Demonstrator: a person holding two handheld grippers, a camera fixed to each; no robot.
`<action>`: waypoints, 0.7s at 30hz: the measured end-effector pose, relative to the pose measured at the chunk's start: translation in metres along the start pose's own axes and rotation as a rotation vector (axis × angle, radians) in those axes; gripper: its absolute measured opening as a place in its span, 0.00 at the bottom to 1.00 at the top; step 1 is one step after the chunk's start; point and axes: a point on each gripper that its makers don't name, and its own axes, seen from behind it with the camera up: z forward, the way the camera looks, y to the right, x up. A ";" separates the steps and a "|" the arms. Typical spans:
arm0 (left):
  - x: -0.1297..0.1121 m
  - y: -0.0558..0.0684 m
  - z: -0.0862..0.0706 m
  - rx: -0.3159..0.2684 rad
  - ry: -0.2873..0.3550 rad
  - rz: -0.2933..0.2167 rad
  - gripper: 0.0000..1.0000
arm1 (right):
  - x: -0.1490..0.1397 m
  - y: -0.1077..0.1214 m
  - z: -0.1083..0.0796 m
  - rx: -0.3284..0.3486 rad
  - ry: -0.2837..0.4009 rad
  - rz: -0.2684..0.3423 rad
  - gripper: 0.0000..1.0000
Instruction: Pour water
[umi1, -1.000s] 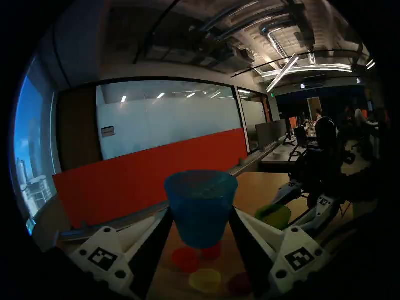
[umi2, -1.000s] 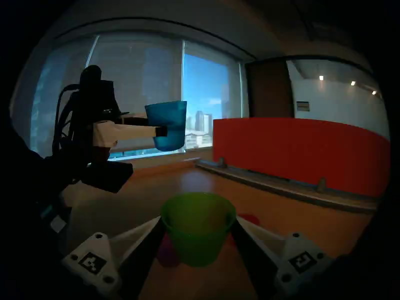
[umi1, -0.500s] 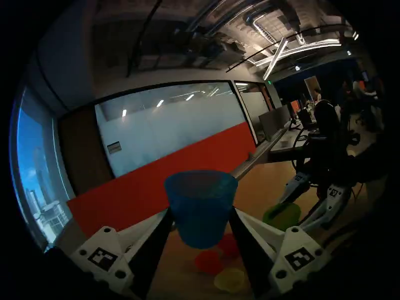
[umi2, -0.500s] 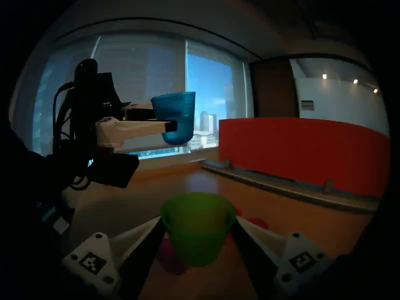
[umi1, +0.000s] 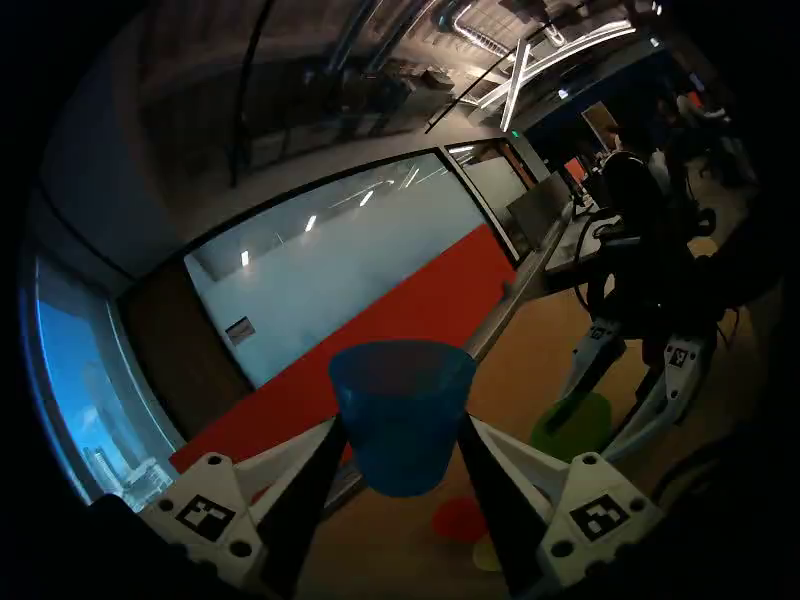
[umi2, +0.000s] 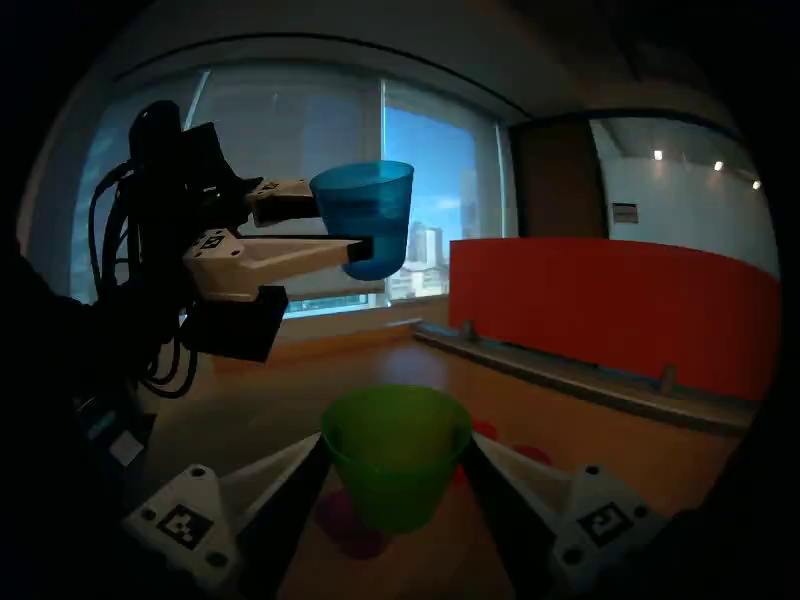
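Left gripper view: jaws clamp blue cup (umi1: 402, 415).

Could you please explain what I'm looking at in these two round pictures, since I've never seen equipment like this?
There is no robot here. A person holds a two-finger gripper in each hand, and a fisheye camera rides on each one, looking forward along its fingers. In the left gripper view, the left gripper is closed on a blue cup. In the right gripper view, the right gripper is closed on a green cup. Farther off on the left of that view is the other gripper with the blue cup, higher than the green one and roughly upright. Below is a wooden table with flat coloured discs on it, such as a red disc and a pink disc. I cannot tell whether either cup holds water.
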 end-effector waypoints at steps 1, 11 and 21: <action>0.001 0.000 0.000 0.002 -0.001 0.012 0.78 | 0.000 0.000 0.000 0.002 -0.002 -0.001 0.91; 0.002 0.005 0.000 0.021 -0.012 0.149 0.78 | -0.002 -0.002 0.005 0.010 -0.013 -0.008 0.91; 0.005 0.009 0.003 0.034 -0.002 0.250 0.78 | -0.005 -0.002 0.011 0.018 -0.022 -0.010 0.91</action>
